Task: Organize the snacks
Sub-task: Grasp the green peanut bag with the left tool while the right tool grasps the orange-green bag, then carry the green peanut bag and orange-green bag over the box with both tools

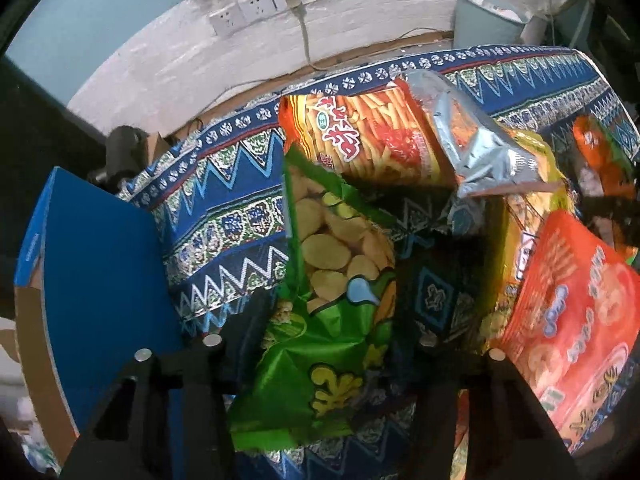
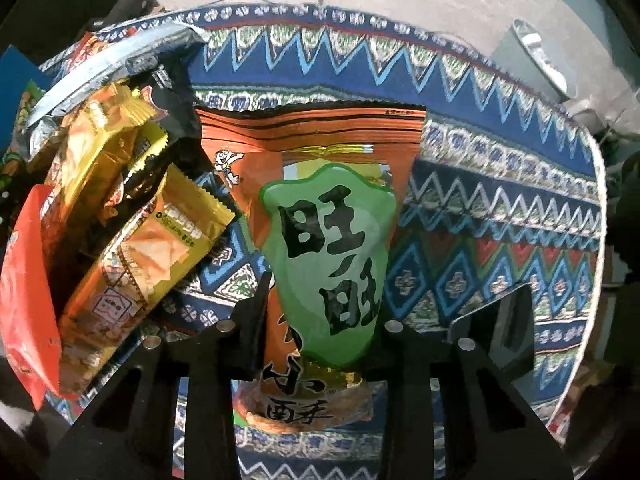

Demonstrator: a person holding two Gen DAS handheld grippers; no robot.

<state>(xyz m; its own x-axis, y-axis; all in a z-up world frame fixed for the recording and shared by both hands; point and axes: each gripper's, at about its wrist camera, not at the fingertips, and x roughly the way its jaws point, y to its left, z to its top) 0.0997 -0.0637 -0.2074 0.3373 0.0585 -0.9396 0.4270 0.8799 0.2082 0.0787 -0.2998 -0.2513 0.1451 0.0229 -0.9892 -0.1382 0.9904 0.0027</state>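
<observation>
r gripper (image 2: 320,300) pinches orange bag (image 2: 320,148) mid-cloth

Patterned blue tablecloth (image 2: 500,216), snack bags (image 1: 372,140) lying on it

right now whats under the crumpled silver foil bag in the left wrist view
The crumpled silver foil bag lies on an orange fries-print snack bag and a yellow snack bag. Whatever sits beneath its middle is covered; the patterned blue tablecloth shows nearby.

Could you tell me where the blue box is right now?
In the left wrist view, the blue box stands at the left edge, beside the patterned cloth.
</observation>
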